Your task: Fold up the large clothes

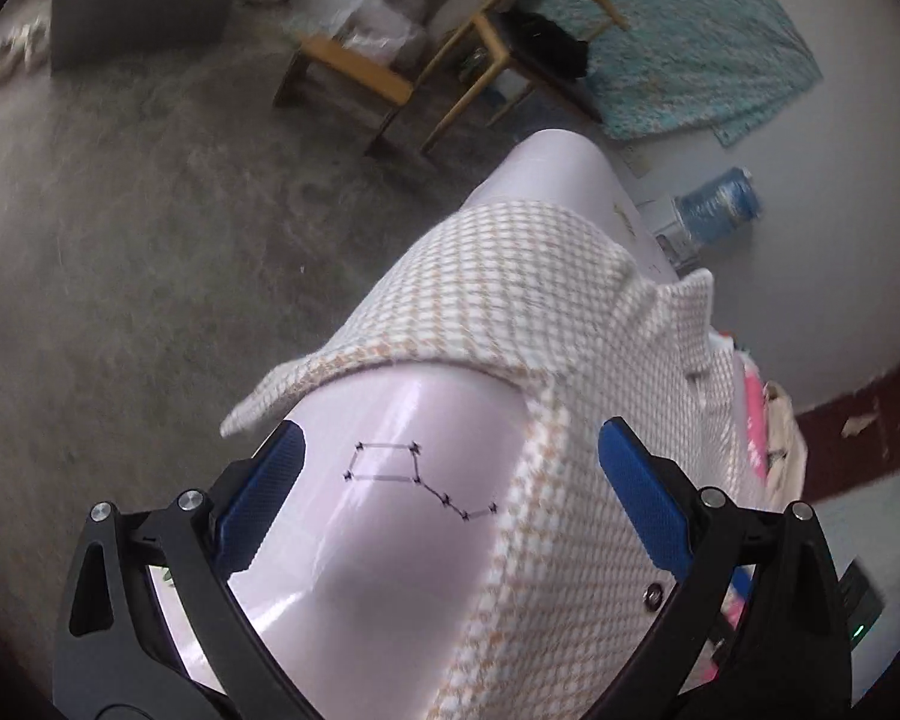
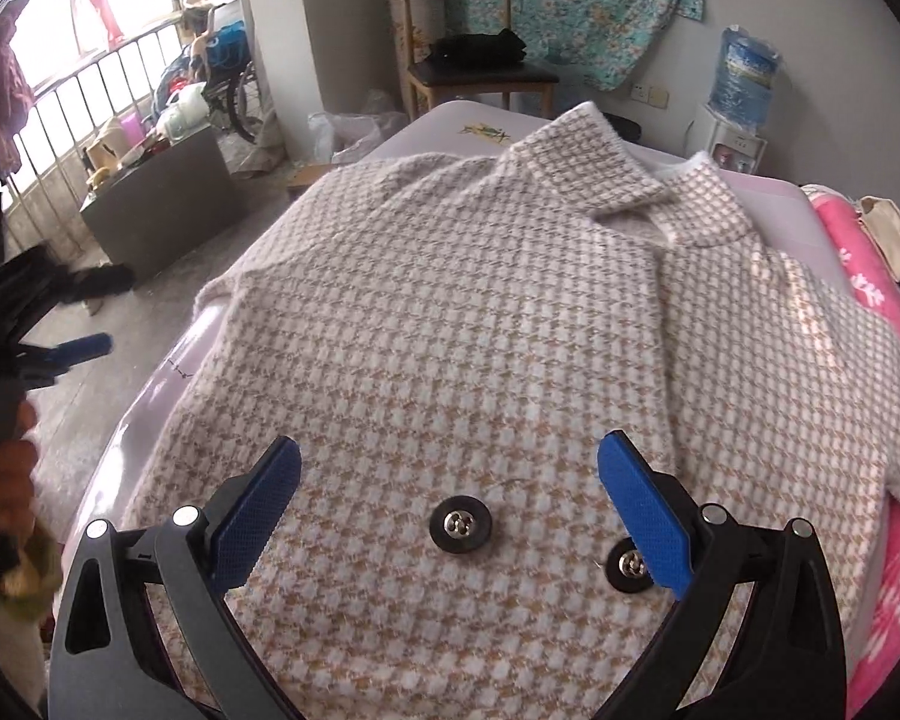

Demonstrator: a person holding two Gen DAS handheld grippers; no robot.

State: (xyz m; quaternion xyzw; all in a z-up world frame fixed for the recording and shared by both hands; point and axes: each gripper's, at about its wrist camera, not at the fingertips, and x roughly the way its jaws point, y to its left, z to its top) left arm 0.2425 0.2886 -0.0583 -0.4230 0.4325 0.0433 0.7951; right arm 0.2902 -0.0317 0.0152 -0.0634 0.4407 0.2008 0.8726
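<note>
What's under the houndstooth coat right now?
The houndstooth coat lies on a pale pink sheet with a stitched constellation pattern; a bright pink blanket shows at its right edge. Whatever lies beneath the coat's middle is covered.

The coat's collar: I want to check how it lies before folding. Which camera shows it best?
The right wrist view: the collar lies open and in full sight at the far end of the coat. The left wrist view shows only one edge-on lapel.
</note>
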